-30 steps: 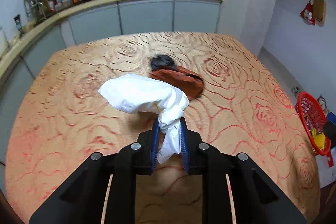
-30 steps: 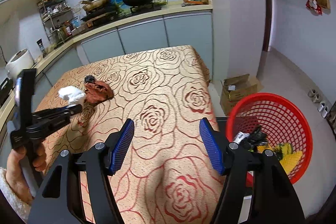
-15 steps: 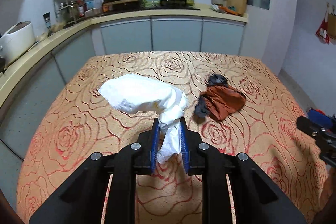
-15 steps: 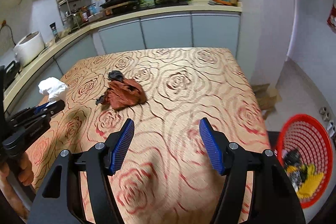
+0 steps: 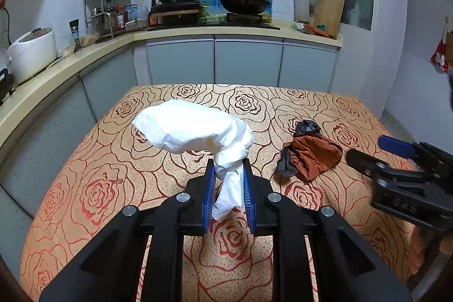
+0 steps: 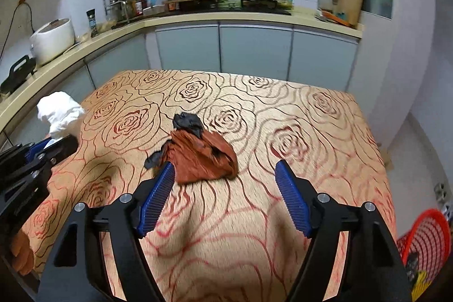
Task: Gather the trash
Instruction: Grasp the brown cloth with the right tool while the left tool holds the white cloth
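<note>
My left gripper (image 5: 226, 180) is shut on a crumpled white paper towel (image 5: 192, 129) and holds it above the table; it also shows at the left of the right wrist view (image 6: 58, 109). A rust-brown crumpled wrapper (image 6: 202, 157) with black plastic scraps (image 6: 187, 122) lies mid-table, also in the left wrist view (image 5: 314, 154). My right gripper (image 6: 223, 177) is open and empty, its left finger tip just beside the wrapper's near edge; it appears at the right of the left wrist view (image 5: 396, 160).
The table has a rose-patterned cloth (image 6: 283, 109). A red mesh basket (image 6: 424, 239) with trash stands on the floor at the lower right. Grey cabinets and a counter (image 6: 220, 19) with pans, a rice cooker (image 6: 52, 38) and a spice rack curve round the far and left sides.
The right gripper has swung left from the red basket to the brown wrapper and moved close to it. The left gripper, still holding the towel, has turned left and drawn back.
</note>
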Motion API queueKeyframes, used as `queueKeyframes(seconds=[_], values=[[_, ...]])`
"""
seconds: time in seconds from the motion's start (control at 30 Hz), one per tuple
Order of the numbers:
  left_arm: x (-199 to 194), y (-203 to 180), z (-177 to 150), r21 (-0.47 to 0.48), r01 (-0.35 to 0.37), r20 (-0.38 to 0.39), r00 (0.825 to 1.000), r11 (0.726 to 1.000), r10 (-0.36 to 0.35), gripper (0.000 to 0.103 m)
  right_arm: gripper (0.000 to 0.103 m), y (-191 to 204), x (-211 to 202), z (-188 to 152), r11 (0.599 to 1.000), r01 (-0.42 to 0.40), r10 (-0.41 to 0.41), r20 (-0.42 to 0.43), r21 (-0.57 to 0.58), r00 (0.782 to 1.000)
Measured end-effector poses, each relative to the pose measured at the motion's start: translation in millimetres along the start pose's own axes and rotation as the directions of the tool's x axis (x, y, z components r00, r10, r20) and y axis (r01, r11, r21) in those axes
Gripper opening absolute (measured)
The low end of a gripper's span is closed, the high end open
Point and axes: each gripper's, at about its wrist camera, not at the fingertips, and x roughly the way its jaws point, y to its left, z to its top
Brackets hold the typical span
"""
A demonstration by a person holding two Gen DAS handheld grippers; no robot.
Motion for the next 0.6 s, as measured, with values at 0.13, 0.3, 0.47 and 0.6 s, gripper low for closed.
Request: queueKeyframes(seconds=[0.13,0.3,0.47,0.6], values=[[6,2,-3,-0.009,0.002,-0.016,1.000,1.000,-0.002,0.018,0.071,4,22,10,1.000,-0.019,0.018,-0.019,-0.017,1.000],[13,0,-9,0.003,0.000,-0.033,0.999,1.000,0.000,0.018,0.076,12,45,14,0.996,-0.076,0.075,-0.056,-0.034,0.996],[16,2,-9,-0.006,0.010,-0.039,0.999,1.000,-0.010,0.018,0.076,23,59,14,0.994,-0.077,0.070,-0.081,-0.083,0.994],[20,6,-10,-0.017,0.012,-0.052,0.999,1.000,-0.013,0.018,0.076,25,67,17,0.993,-0.077,0.069,-0.091,-0.088,0.993]])
